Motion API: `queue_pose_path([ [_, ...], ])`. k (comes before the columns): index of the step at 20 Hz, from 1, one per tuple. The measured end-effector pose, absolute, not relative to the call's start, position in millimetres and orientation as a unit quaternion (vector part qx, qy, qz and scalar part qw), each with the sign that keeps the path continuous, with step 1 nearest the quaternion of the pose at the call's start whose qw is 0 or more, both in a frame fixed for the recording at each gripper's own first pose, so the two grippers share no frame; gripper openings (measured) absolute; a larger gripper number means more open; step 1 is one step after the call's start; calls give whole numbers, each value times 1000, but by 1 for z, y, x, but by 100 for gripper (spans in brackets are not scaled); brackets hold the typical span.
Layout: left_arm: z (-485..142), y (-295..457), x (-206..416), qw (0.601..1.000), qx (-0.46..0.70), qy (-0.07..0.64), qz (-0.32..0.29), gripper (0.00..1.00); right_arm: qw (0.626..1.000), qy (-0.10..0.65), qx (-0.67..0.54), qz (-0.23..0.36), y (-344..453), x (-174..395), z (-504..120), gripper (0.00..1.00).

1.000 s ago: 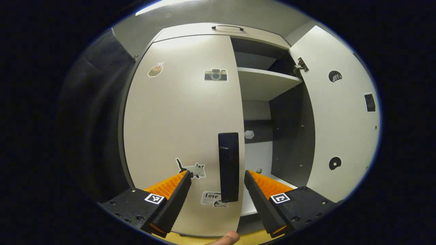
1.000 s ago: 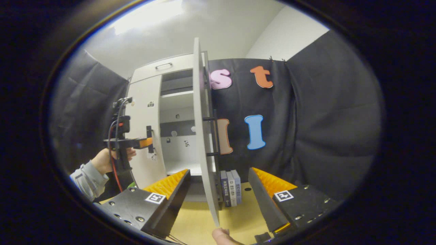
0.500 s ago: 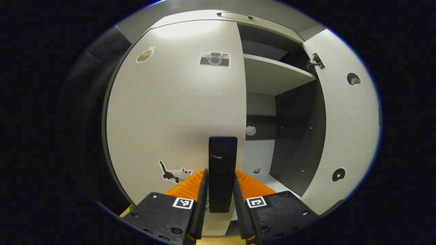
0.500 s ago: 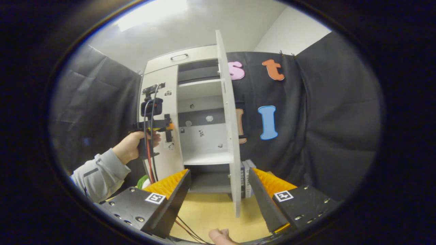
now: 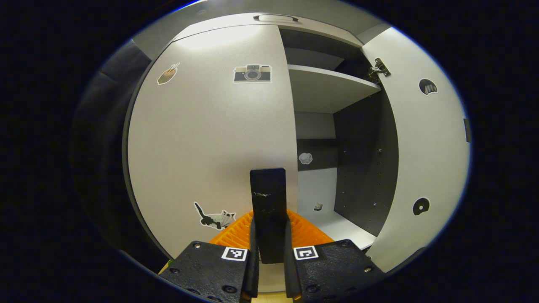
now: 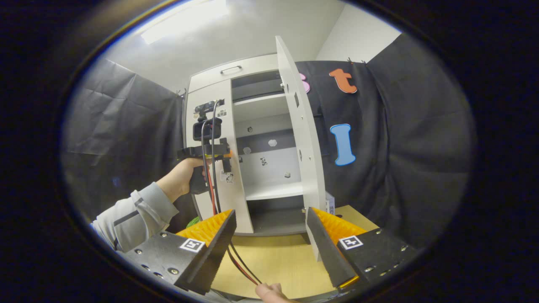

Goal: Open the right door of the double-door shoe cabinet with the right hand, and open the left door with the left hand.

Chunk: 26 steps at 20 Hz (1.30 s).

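Both fingers of the left claw (image 5: 269,252) pinch the left door's upright handle (image 5: 268,198); right claw (image 6: 269,240) gapes.

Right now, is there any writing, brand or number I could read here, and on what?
No text is legible.
Left door: picture stickers, no words.
Right door: dark label, too small to read.
Left gripper, shut on the handle: square pattern tags, no words.

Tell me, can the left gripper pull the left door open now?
Probably yes. The left gripper has its fingers closed on the left door's black handle, and nothing seems to block the door's swing.
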<state>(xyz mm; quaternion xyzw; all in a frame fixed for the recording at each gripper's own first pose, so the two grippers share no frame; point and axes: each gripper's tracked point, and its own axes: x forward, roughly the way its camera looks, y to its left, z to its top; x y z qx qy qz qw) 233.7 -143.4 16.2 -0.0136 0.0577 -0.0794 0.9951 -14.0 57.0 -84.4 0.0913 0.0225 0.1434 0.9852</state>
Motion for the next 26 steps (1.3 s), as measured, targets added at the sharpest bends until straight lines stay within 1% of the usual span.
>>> queue_pose_path([
  [5, 14, -140, 216, 993, -23, 66, -98, 26, 988, 8, 92, 126, 60, -11, -79, 99],
  [10, 18, -130, 186, 990, -32, 68, -120, 26, 988, 5, 93, 123, 70, -25, -73, 99],
  [11, 18, -128, 181, 989, -34, 70, -123, 26, 988, 3, 95, 122, 70, -19, -74, 99],
  [26, 21, -82, 114, 987, -23, 76, -139, 25, 990, -12, 73, 124, 90, -43, -60, 100],
])
